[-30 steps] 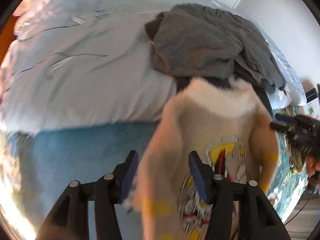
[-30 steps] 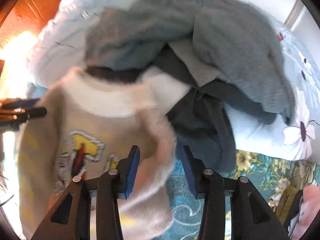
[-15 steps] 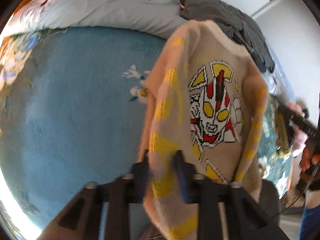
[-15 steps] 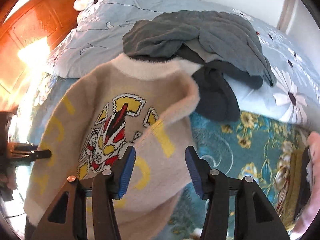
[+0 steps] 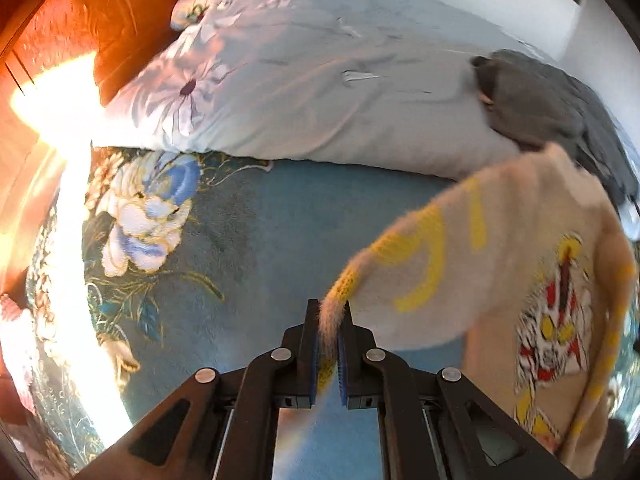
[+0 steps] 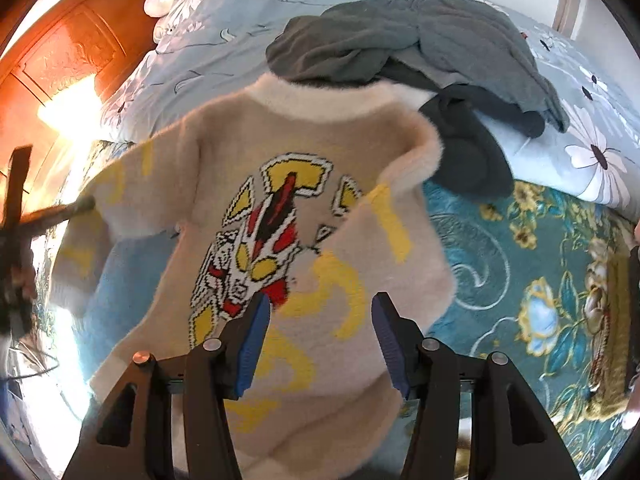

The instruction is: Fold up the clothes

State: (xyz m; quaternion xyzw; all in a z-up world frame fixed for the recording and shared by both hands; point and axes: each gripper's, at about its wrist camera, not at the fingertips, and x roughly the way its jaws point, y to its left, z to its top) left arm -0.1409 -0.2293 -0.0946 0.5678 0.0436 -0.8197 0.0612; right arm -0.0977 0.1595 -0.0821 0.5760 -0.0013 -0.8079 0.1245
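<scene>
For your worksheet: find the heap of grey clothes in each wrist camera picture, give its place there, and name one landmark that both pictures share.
Left wrist view: the heap of grey clothes lies at the upper right, on the pale floral quilt.
Right wrist view: it lies at the top centre, behind the beige sweater.
Shared landmark: the orange wooden headboard at the upper left.

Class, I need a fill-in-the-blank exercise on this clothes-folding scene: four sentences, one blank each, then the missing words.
1. The left gripper is shut on the sweater's ____.
2. The right gripper's jaws stand ____ above the sweater.
3. The pile of clothes behind the sweater is ____ in colour.
4. The stripes on the sleeve are ____.

Missing words: sleeve; open; grey; yellow
</scene>
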